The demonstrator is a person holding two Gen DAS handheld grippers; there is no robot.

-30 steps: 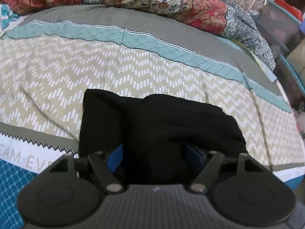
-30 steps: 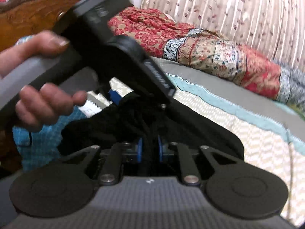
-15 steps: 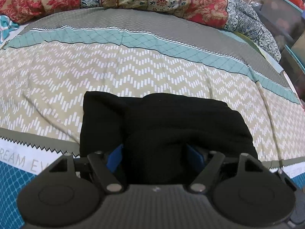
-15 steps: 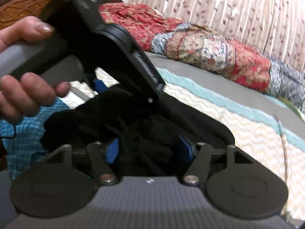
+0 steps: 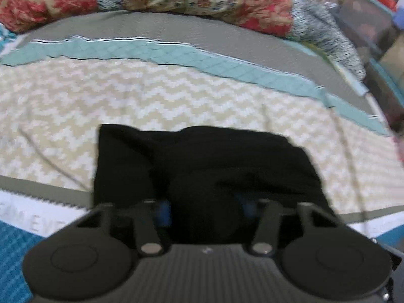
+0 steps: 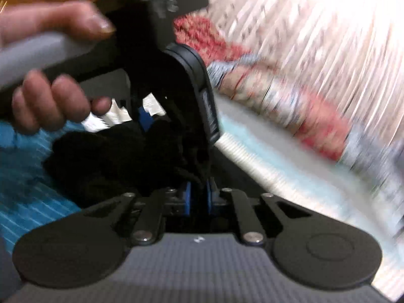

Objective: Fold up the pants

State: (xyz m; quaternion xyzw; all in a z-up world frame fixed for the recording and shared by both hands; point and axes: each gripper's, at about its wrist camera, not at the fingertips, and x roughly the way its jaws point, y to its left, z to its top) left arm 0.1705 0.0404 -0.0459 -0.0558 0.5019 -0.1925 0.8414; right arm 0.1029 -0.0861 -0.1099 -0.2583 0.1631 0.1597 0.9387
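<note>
Pants (image 5: 202, 166) lie bunched on my bedspread (image 5: 176, 101); my left tongs (image 5: 204, 208) are closing around a black fold, my right tongs (image 6: 198, 197) closing narrowly on cloth.

The left black two-finger gripper with blue pads (image 5: 204, 208), at the bottom centre of its own view, is closing its jaws with black cloth bunched between them. The right black two-finger gripper with blue pads (image 6: 199, 197) is closing too, its pads nearly together around dark cloth. At the upper left of the right view, a bare hand (image 6: 48, 101) wraps the left gripper's grey handle.
</note>
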